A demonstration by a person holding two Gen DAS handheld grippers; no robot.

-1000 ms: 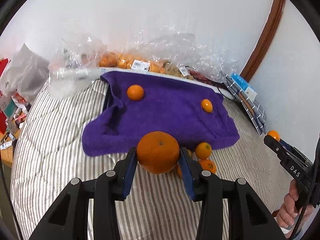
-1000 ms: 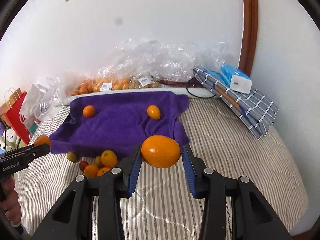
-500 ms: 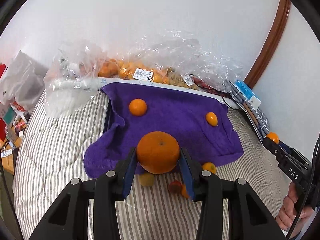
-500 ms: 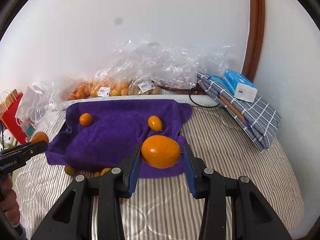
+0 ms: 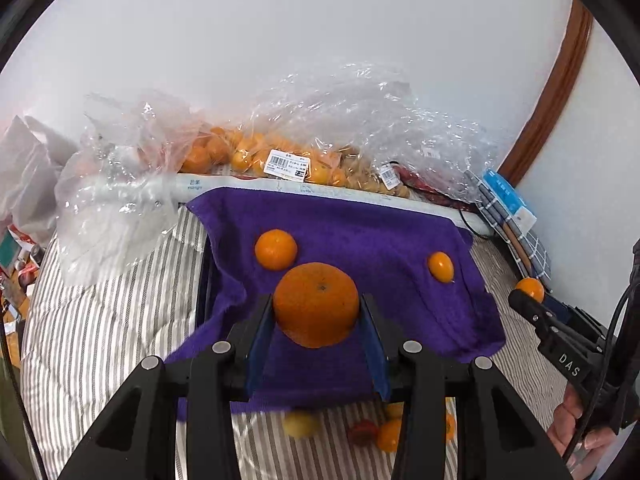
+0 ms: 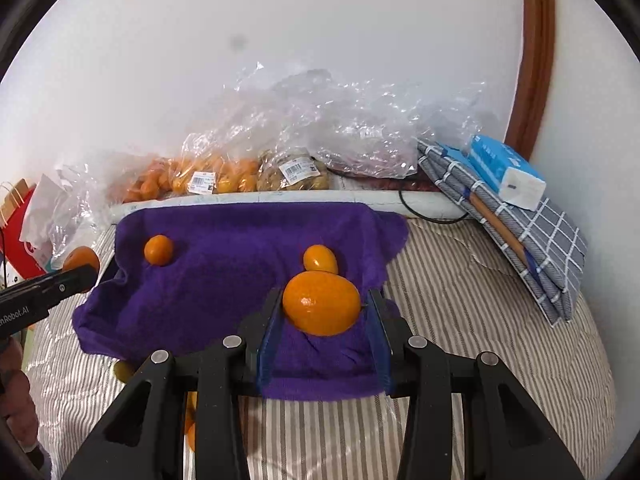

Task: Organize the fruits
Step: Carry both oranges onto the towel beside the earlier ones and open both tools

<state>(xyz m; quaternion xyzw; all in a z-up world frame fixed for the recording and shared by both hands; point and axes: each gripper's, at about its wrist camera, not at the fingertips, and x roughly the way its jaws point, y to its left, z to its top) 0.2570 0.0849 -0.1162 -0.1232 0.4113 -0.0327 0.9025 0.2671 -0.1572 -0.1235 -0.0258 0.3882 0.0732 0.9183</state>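
Purple towel (image 5: 360, 236) fills more of both views than it did a second ago, because both grippers have come in over it from the striped bed cover (image 5: 104, 320). Back then each fruit hung over the stripes; now each hangs over purple cloth. The left gripper (image 5: 316, 312) pinches one round orange (image 5: 316, 304) between its blue pads. The right gripper (image 6: 322, 308) pinches one smooth oval orange fruit (image 6: 321, 303) the same way. Neither grip has changed. Two fruits lie on the towel: a round mandarin (image 5: 276, 249) at about 11 o'clock from the held orange, and a small oval orange fruit (image 5: 440, 267) at about 2 o'clock. The little pile of fruit (image 5: 384, 430) on the stripes, once seen past the left gripper's fingers, now sits low at 5 o'clock, partly hidden by the gripper. In it I can count one yellow fruit, one red one and at least two orange ones. Two clear bags with price labels (image 6: 224, 176) sit at 12 o'clock by the white wall. One blue tissue pack (image 6: 506, 174) lies on one folded grey checked cloth (image 6: 540, 240) at 2 o'clock.
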